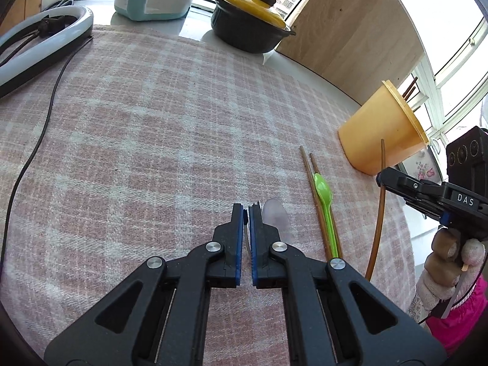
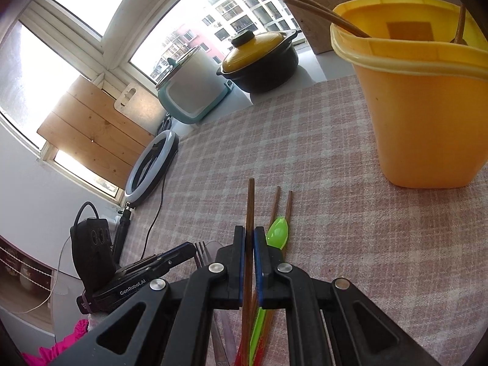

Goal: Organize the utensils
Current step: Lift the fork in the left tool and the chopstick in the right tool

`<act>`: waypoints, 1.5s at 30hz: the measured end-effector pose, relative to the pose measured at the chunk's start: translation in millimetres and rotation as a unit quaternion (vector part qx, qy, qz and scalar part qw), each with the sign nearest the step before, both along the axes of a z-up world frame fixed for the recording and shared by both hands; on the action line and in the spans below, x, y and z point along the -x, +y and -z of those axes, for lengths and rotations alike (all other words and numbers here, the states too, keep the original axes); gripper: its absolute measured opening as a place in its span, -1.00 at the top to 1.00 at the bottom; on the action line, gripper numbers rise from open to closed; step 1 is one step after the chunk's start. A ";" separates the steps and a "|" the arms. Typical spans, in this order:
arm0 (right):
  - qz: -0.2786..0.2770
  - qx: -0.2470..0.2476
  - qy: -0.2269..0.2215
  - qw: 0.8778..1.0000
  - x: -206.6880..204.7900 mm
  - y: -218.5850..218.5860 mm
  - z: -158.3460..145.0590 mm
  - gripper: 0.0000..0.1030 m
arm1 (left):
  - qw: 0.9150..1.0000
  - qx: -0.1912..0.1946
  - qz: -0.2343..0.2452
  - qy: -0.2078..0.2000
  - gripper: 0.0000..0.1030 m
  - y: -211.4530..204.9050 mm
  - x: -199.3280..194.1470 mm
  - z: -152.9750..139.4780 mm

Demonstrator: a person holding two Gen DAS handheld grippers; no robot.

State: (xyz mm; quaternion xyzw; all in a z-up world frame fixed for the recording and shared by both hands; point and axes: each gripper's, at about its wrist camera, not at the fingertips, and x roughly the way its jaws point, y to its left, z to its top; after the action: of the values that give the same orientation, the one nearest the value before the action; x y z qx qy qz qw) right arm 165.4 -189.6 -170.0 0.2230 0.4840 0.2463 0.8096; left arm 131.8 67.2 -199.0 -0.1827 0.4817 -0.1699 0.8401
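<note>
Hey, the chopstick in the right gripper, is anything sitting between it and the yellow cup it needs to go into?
Nothing visible blocks it. The right gripper is shut on one chopstick, and only bare checked cloth lies between it and the yellow cup. The cup's mouth is open, with a few chopsticks already leaning inside.

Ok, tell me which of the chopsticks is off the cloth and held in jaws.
The lone chopstick clamped in the right gripper. Two others lie on the cloth beside the green spoon; the rest stand in the yellow cup.
</note>
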 end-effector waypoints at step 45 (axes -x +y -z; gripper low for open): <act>0.016 0.002 0.014 1.000 14.8 -15.2 5.7 0.94 | 0.994 -0.056 0.080 -0.039 0.94 -35.1 8.1 -2.5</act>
State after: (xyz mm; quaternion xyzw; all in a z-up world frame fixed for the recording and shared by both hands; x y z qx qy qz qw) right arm 150.6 -204.8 -175.7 0.2328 0.4922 0.2292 0.8069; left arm 123.6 32.1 -196.4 -0.0892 0.4703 -0.2160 0.8510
